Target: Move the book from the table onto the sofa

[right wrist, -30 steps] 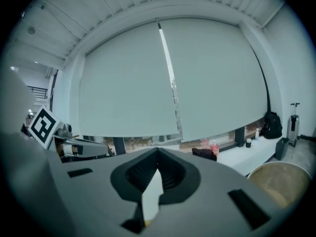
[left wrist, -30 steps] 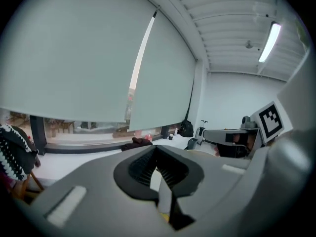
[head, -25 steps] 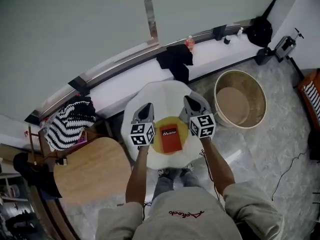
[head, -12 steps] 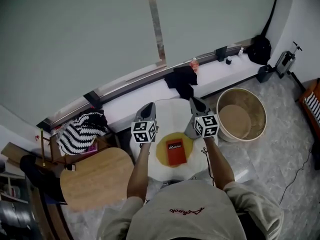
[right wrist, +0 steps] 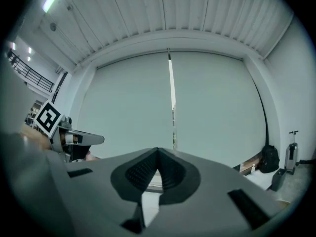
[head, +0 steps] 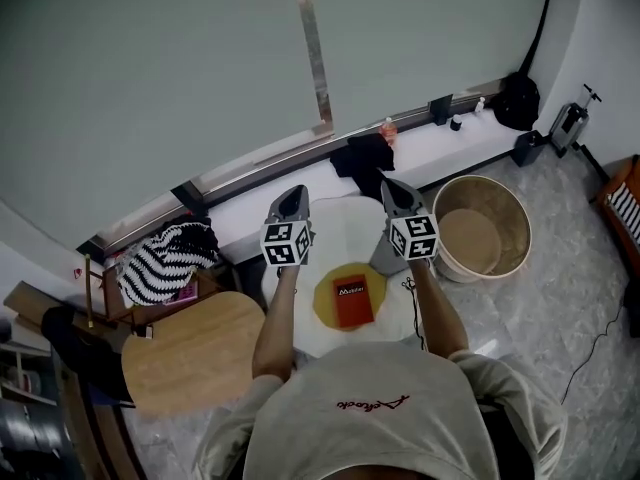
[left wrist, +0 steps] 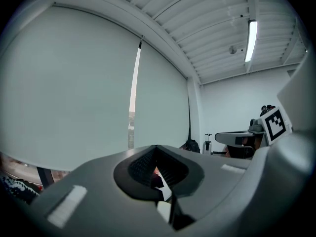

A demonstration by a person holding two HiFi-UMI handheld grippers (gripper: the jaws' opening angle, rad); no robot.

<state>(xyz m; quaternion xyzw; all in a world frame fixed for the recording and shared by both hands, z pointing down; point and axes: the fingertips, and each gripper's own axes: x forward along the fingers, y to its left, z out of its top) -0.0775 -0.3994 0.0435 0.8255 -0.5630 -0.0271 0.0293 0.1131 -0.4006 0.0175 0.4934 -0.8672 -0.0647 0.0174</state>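
Note:
A red book [head: 350,301] lies flat on a yellow disc [head: 324,309] in the middle of a round white table [head: 345,226]. My left gripper [head: 293,196] hangs above the table's left part, off to the book's left and apart from it. On the other side my right gripper [head: 388,186] is held level over the table's right part. Both point toward the window wall. In the left gripper view the left gripper [left wrist: 157,149] has its jaws shut with nothing between them. The right gripper [right wrist: 158,152] is likewise shut and empty in its own view.
A wooden tub [head: 482,230] stands right of the table, a round wooden stool [head: 190,353] to its left. A striped cloth [head: 165,263] lies further left. Along the window ledge are a black garment [head: 365,158], a bottle [head: 388,128] and a black bag [head: 515,98].
Both grippers have risen above the table, still shut. The head view has pulled up and back, so the table looks smaller. The book has not moved.

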